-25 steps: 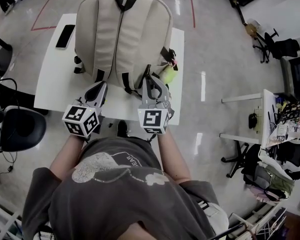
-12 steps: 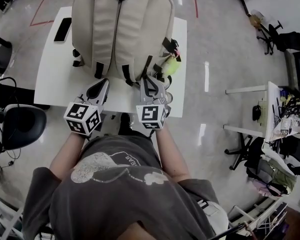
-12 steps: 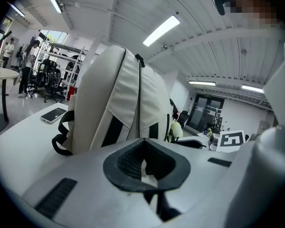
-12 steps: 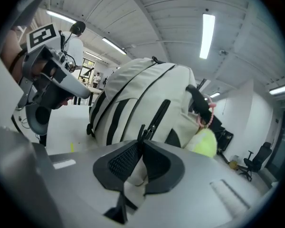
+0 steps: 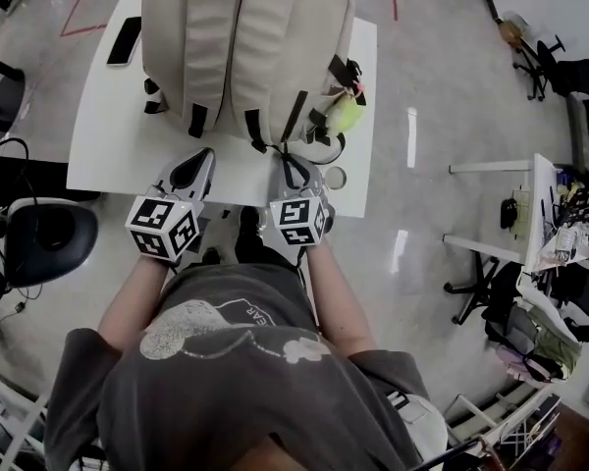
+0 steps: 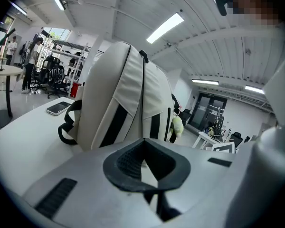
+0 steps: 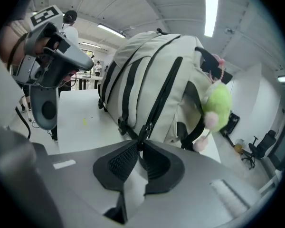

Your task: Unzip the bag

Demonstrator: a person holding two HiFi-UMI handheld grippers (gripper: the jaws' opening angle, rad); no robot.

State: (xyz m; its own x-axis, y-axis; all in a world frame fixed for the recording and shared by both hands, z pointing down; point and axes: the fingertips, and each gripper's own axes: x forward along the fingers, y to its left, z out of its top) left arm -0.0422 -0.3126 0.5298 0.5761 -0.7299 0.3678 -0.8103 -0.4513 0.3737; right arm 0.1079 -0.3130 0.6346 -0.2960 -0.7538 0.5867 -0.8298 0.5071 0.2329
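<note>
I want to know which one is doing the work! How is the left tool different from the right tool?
The right tool pinches a black strap of the beige fabric backpack; the left tool pinches nothing. The right tool touches the backpack; the left tool sits apart from it. Both are grey with jaws together.

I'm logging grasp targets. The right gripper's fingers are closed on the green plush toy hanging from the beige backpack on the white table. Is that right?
Not quite. The right gripper has its fingers closed on a black strap of the beige backpack on the white table. The green plush toy hangs untouched off to the side. The right gripper view shows it.
</note>
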